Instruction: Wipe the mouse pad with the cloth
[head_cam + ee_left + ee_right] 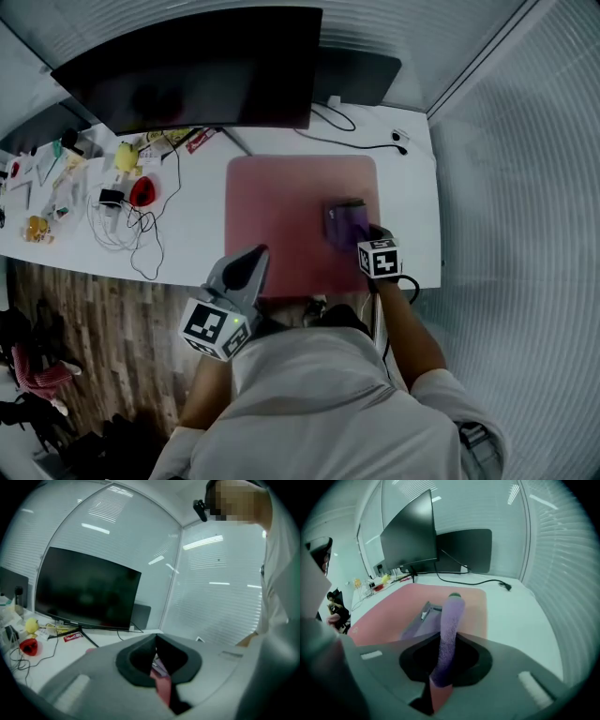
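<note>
**Mouse pad and cloth: cloth pinched, resting on the pad's right side**

Mouse pad (300,211): pink, lies flat on the white desk (417,197) in front of the big dark monitor (187,66). Its near edge is cut off in the head view by the left gripper and the person's shirt (319,403).

Cloth (343,223): purple, bunched, sits on the right part of the pad. The right gripper (367,236) has its jaws closed on it. In the right gripper view a rolled fold of the cloth (451,620) stands up between the jaws, and the rest spreads flat on the pad (393,606) beyond. A small dark green bit shows at the top of the fold; I cannot tell what it is. The head view hides the pinched end behind the marker cube.

Left gripper (251,261): hangs over the pad's near left corner. Whether it touches the pad is unclear. In the left gripper view its jaws (156,637) meet at the tips with nothing between them; only pink pad shows through the gap below.

Left of the pad: tangled cables (122,225), a red item (141,191) and a yellow item (126,157), too small to name.
</note>
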`<state>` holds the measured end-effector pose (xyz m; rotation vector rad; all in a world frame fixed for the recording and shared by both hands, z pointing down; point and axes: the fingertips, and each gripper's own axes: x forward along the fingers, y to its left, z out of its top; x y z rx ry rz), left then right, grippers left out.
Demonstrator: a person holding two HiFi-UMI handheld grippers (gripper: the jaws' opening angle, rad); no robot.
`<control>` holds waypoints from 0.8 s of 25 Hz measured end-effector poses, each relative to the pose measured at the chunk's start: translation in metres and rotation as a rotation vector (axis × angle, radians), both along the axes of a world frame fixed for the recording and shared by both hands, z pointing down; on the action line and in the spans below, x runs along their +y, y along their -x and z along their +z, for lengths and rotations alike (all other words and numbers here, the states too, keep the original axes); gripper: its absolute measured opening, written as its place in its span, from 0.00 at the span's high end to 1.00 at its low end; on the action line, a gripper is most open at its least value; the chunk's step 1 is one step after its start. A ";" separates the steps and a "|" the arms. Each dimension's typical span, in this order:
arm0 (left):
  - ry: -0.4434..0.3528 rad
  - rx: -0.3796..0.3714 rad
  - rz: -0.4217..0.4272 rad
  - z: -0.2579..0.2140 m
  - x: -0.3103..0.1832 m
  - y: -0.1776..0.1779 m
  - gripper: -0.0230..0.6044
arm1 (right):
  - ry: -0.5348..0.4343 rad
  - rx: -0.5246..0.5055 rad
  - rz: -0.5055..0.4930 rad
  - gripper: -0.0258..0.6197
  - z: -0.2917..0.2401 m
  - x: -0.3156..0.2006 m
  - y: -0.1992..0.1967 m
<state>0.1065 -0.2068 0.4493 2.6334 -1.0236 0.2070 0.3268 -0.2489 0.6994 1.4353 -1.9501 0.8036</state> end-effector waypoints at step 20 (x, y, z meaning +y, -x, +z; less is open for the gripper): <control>0.001 -0.007 0.005 -0.010 0.015 0.037 0.96 | -0.246 -0.099 0.104 0.88 -0.123 0.017 0.007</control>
